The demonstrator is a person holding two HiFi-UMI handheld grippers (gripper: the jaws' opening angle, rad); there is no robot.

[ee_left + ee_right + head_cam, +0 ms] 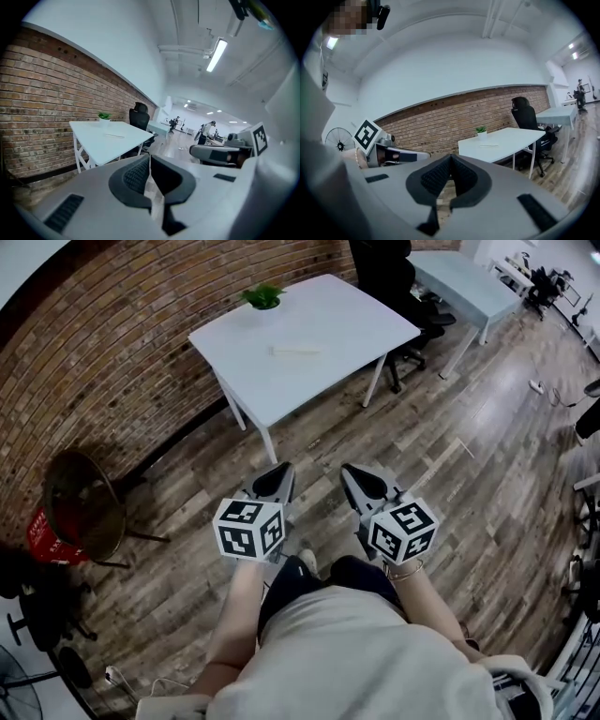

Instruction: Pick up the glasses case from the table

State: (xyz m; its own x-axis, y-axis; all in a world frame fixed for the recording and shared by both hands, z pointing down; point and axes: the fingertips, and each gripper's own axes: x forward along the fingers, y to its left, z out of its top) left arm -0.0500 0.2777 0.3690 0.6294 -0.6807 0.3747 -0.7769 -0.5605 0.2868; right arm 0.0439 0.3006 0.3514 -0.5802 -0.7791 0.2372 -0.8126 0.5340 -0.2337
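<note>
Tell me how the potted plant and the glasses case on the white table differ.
Colour: the potted plant is green, the glasses case pale like the white table. Pose: the plant stands upright, the case lies flat. Place: the plant sits at the corner by the brick wall, the case near the middle. Both rest on that table.

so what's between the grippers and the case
Head view: only bare wood floor and the near part of the table lie between the left gripper, the right gripper and the case.
</note>
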